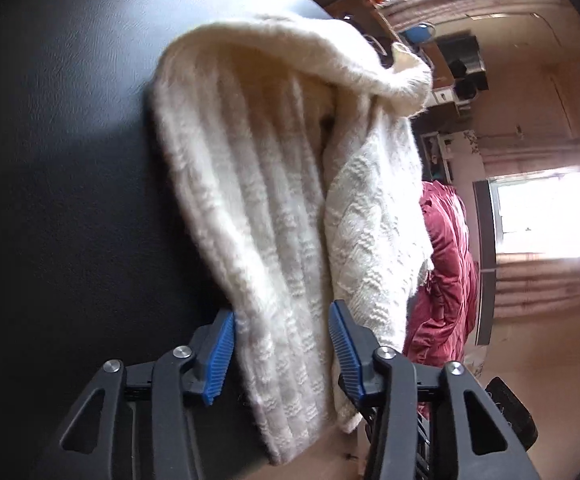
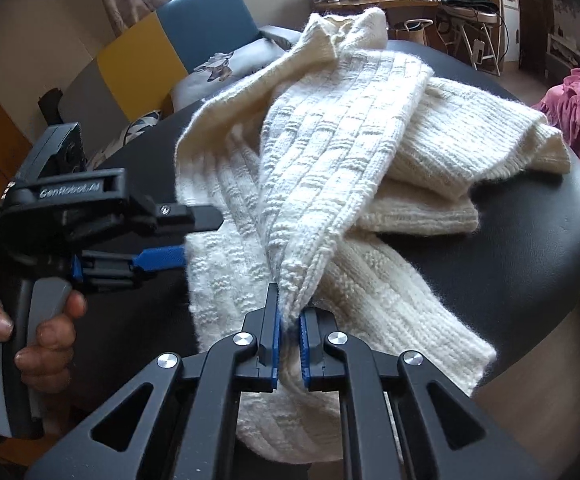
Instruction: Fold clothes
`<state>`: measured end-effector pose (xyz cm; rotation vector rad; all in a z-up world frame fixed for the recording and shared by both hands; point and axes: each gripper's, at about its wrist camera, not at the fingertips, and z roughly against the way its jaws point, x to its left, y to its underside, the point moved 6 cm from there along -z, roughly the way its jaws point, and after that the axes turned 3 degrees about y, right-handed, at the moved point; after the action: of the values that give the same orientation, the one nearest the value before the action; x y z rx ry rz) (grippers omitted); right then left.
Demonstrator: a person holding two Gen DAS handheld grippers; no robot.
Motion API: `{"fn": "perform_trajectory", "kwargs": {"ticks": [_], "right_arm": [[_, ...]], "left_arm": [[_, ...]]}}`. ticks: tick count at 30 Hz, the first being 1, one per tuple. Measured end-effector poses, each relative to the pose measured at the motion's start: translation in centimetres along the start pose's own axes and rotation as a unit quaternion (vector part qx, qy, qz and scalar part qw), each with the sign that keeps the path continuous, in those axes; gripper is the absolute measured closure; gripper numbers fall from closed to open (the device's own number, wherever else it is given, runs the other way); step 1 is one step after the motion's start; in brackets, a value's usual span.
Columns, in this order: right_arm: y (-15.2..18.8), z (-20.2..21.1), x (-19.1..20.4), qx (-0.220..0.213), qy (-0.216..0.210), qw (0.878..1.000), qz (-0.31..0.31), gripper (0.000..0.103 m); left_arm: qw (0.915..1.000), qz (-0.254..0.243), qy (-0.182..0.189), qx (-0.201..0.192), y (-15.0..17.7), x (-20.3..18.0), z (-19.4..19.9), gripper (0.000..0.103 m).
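Mid-fold: the right gripper pinches the sweater, the left gripper spread open around its edge, needing closing.

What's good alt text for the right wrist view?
The right gripper pinches a bunched fold of a cream knit sweater lying crumpled on a black table. At left, a hand holds the left gripper, its fingers at the sweater's edge.
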<state>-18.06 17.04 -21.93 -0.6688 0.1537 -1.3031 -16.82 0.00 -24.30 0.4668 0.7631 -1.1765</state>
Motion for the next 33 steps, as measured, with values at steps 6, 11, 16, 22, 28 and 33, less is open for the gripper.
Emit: {"fn": "perform_trajectory", "kwargs": {"ticks": [6,11,16,22,28,33], "right_arm": [[0.1,-0.4,0.2,0.005,0.021,1.0,0.018,0.095],[0.3,-0.5,0.3,0.008,0.025,0.999,0.028,0.095],[0.2,-0.4,0.3,0.004,0.03,0.999,0.037,0.095],[0.1,0.1,0.5,-0.005,0.037,0.999,0.038,0.095],[-0.9,1.6,-0.6,-0.022,0.075,0.996,0.048,0.095],[-1.1,1.5,-2.4,-0.014,0.1,0.994,0.042,0.095]], "left_arm": [[0.9998,0.003,-0.015,0.012,0.1,-0.3,-1.0,0.088],[0.9997,-0.005,-0.021,0.009,0.6,0.1,-1.3,0.096],[0.9996,-0.022,-0.015,-0.005,0.3,-0.3,0.2,0.098],[0.9935,-0.097,-0.039,-0.044,0.4,-1.7,2.3,0.098],[0.9834,-0.156,-0.073,-0.057,0.5,-2.6,4.9,0.098],[0.9759,-0.185,-0.089,-0.074,-0.8,-2.1,9.1,0.098]]}}
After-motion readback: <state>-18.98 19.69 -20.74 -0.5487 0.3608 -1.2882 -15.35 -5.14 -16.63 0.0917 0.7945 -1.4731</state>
